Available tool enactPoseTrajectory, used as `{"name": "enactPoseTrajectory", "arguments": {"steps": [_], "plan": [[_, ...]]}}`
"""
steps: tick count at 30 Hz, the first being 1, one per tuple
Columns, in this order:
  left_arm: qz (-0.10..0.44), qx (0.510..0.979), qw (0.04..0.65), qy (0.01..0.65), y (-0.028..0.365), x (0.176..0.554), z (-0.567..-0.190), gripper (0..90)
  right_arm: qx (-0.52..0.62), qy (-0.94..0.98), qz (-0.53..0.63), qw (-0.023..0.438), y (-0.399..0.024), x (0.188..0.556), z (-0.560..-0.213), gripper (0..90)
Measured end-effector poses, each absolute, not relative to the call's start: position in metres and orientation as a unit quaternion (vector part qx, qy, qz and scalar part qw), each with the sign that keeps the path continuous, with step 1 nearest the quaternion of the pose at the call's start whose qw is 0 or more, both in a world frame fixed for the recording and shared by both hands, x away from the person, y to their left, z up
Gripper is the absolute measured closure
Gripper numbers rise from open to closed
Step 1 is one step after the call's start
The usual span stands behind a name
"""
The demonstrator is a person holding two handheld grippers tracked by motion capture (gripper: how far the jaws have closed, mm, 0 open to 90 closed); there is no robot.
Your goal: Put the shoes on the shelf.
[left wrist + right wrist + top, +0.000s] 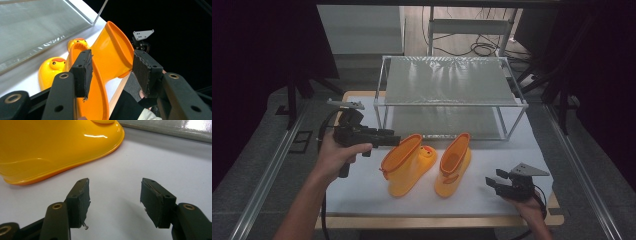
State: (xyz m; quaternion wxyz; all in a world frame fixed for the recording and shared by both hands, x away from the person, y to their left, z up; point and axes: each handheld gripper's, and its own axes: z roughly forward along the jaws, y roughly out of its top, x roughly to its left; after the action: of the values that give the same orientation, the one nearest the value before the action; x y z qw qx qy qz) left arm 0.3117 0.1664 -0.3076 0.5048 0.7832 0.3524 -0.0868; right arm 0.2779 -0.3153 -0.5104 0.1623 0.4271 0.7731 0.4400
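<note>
Where its jaws gape wide, left hand-held gripper (393,139) just beside left boot's (404,165) rim.

Dim dark surroundings, overhead glare on the shelf top (447,80), sheen on boot (50,147), soft focus

A wooden bench (562,212) covered by a white sheet (362,195); two bright orange-yellow rubber boots stand on the sheet near the centre, side by side and just apart, openings upward; the left boot (404,167) sits at about nine o'clock of the right boot (453,167); at twelve o'clock, toward the far edge, a two-tier metal wire rack (452,82) stands on the sheet just behind the boots.
</note>
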Motion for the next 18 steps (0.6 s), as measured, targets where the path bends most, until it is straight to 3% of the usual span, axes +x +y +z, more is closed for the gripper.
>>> {"name": "enactPoseTrajectory", "arguments": {"steps": [18], "plan": [[-0.094, 0.804, 0.484, 0.332, 0.129, 0.321, -0.292, 50.5, 0.431, 0.774, 0.436, 0.161, -0.315, 0.278, -0.511, 40.2]]}}
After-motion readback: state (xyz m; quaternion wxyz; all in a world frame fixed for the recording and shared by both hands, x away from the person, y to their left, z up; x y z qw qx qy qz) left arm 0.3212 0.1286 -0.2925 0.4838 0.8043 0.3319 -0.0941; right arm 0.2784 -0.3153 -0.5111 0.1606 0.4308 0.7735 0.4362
